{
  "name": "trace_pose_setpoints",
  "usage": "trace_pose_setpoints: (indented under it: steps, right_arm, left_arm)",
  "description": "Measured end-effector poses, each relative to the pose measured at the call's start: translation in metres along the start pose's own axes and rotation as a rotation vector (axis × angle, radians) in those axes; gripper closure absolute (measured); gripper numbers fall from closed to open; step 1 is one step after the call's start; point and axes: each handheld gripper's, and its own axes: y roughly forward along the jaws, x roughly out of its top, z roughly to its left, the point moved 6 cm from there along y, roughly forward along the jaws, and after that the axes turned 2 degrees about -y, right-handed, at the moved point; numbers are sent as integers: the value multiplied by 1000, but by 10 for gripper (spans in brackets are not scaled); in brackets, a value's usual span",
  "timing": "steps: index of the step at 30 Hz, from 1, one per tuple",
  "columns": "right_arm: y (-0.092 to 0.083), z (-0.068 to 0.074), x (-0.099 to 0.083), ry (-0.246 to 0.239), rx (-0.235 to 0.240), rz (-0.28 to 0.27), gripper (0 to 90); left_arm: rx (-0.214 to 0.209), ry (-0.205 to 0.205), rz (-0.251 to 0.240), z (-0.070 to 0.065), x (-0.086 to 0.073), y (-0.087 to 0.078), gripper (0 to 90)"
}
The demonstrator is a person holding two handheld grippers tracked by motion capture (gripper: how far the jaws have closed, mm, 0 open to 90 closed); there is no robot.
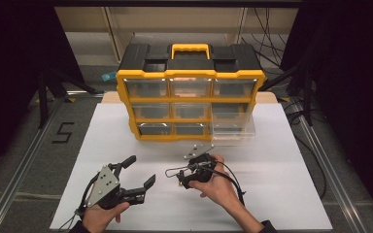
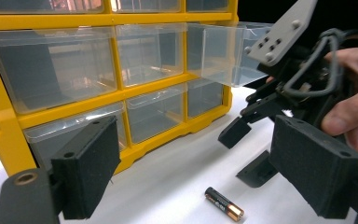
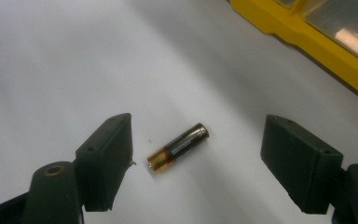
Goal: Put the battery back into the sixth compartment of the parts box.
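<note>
A small black and gold battery (image 3: 178, 146) lies on the white table, between the wide-apart jaws of my right gripper (image 3: 203, 161) and touching neither pad. That right gripper (image 1: 183, 178) points down at the table just in front of the cabinet. The battery (image 2: 223, 204) also lies below and between the jaws of my left gripper (image 2: 200, 172), which stands open and holds nothing. From there the right gripper (image 2: 247, 151) hangs just beyond the battery. The left gripper (image 1: 140, 171) sits at the front left of the table.
A yellow and black cabinet (image 1: 189, 97) of clear drawers stands at the back of the white table (image 1: 272, 194). One clear drawer (image 1: 233, 127) at its right side is pulled out, and this drawer (image 2: 228, 51) looks empty. Bare table lies at both sides.
</note>
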Motion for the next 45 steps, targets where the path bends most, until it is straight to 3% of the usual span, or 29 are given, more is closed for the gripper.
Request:
trace_pose_setpoints:
  steps: [13,20,45]
  right_arm:
    - [25,1,-4,4,11,127,279]
    - [30,6,-5,-3,41,159,342]
    - [42,5,-12,-11,57,226,487]
  left_arm:
    - [-1,-10,-1,0,0,0,156]
    - [-3,-9,0,-1,0,0,156]
    - [-5,-3,0,0,0,0,156]
